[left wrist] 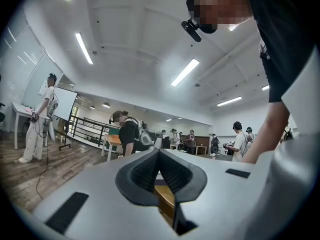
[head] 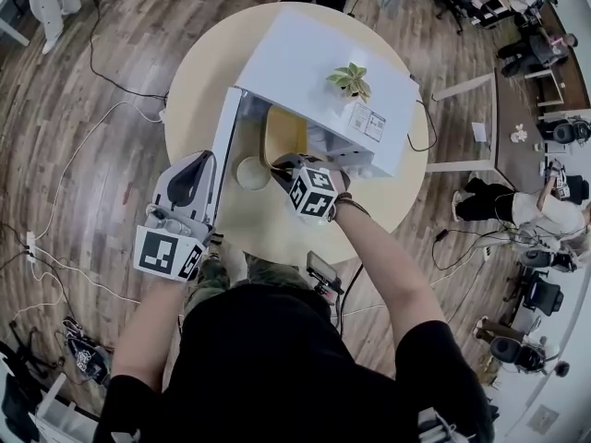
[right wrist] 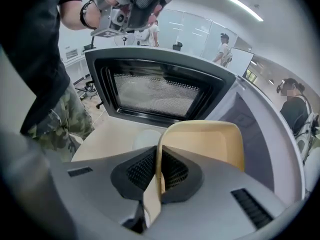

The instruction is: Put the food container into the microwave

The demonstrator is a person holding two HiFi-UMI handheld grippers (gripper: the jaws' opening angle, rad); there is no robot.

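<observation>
Right tool (right wrist: 159,178) grips food container (right wrist: 205,144) — microwave (head: 314,67) open.

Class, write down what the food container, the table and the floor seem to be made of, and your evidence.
Food container: probably plastic, matte pale yellow; thin moulded rim, rounded corners.
Table: pale wood or wood-look laminate; smooth, even, no visible grain.
Floor: wood or wood-look planks; streaked brown boards with seams.
</observation>
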